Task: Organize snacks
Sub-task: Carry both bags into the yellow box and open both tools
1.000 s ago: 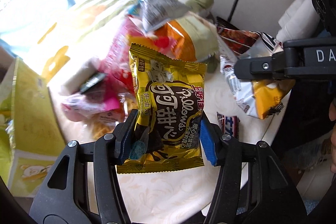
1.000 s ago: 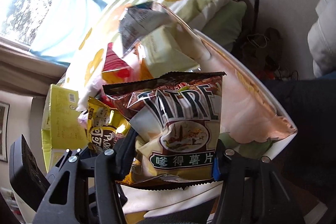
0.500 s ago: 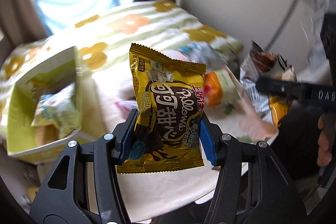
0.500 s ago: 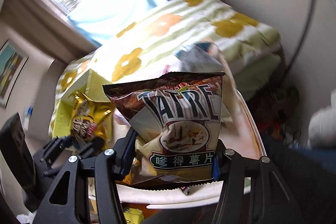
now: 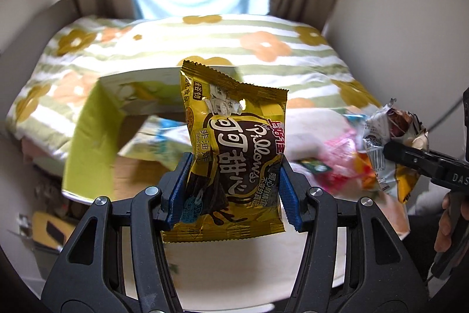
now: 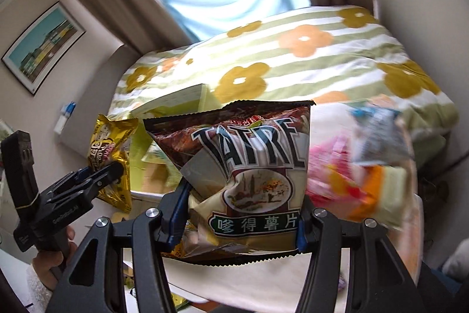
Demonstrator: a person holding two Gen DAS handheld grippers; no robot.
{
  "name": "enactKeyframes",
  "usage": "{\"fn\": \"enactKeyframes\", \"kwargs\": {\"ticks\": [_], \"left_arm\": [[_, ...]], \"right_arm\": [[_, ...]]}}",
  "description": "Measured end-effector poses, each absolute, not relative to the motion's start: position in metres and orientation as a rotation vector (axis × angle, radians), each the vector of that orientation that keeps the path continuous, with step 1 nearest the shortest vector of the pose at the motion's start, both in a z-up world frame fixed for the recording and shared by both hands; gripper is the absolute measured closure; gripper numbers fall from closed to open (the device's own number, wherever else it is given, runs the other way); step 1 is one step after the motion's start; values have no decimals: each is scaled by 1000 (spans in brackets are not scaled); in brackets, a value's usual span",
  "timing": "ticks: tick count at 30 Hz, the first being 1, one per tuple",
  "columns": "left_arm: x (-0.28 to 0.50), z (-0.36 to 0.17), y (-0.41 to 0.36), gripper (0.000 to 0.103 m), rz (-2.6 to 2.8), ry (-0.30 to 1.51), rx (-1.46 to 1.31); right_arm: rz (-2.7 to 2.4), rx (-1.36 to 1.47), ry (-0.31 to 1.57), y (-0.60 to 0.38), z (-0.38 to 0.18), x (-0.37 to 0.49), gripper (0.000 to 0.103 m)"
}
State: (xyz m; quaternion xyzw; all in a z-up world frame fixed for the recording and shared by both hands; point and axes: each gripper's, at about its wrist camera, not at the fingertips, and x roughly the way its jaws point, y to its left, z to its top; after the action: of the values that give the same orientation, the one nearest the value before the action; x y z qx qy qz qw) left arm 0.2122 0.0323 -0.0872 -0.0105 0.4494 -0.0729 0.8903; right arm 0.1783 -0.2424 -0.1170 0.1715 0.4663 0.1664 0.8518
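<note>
Left gripper (image 5: pixel 233 192): we have its blue pads closed on the lower half of the gold cocoa pillow packet (image 5: pixel 234 154), one pad pressing each side edge.
Right gripper (image 6: pixel 240 220): closed the same way on the Tatre crisp bag (image 6: pixel 249 169), pads at the two lower side edges.
Packet axis: both bags stand upright, long axis pointing away from the fingers, top seals free above the pads.
Key relation: the yellow-green box (image 5: pixel 88 143) lies ahead of the left fingers and a little to their left, its open mouth facing up behind the gold packet; from the right fingers the same box (image 6: pixel 178 100) sits ahead and left, mostly hidden behind the crisp bag.
Nearer hand: we judge the left one closer to the box, so its packet likely goes in first.
Materials: gold packet is crinkly metallised foil with crimped seals; crisp bag is glossy film, puffy, zigzag-cut ends; both should dent and slip under pressure.
Box: thin card, flaps up, with a pale packet already inside.
Remaining snacks (image 6: pixel 360 184): a blurred pile of pink, orange and grey packets right of the right fingers on the white table (image 5: pixel 249 269).
Backdrop: flower-print bedcover (image 5: pixel 205 49) beyond the box.
</note>
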Motion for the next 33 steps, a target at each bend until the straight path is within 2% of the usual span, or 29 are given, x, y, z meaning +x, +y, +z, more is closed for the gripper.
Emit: {"fn": "enactKeyframes", "kwargs": {"ticks": [11, 20, 22, 23, 24, 33], "left_arm": [[274, -123, 143, 52, -52, 998, -62], [300, -165, 175, 51, -46, 1080, -20], [298, -168, 175, 36, -40, 1058, -7], [297, -168, 175, 12, -38, 1053, -8], [296, -168, 175, 0, -35, 1041, -14], [295, -166, 169, 0, -9, 1038, -24]], "right_arm": [[455, 304, 1026, -118, -127, 255, 50], [457, 318, 1097, -66, -153, 289, 50], [455, 306, 1106, -64, -155, 290, 50], [455, 300, 1110, -62, -156, 291, 50], [457, 294, 1113, -61, -156, 292, 50], [498, 233, 1147, -55, -161, 309, 50]]}}
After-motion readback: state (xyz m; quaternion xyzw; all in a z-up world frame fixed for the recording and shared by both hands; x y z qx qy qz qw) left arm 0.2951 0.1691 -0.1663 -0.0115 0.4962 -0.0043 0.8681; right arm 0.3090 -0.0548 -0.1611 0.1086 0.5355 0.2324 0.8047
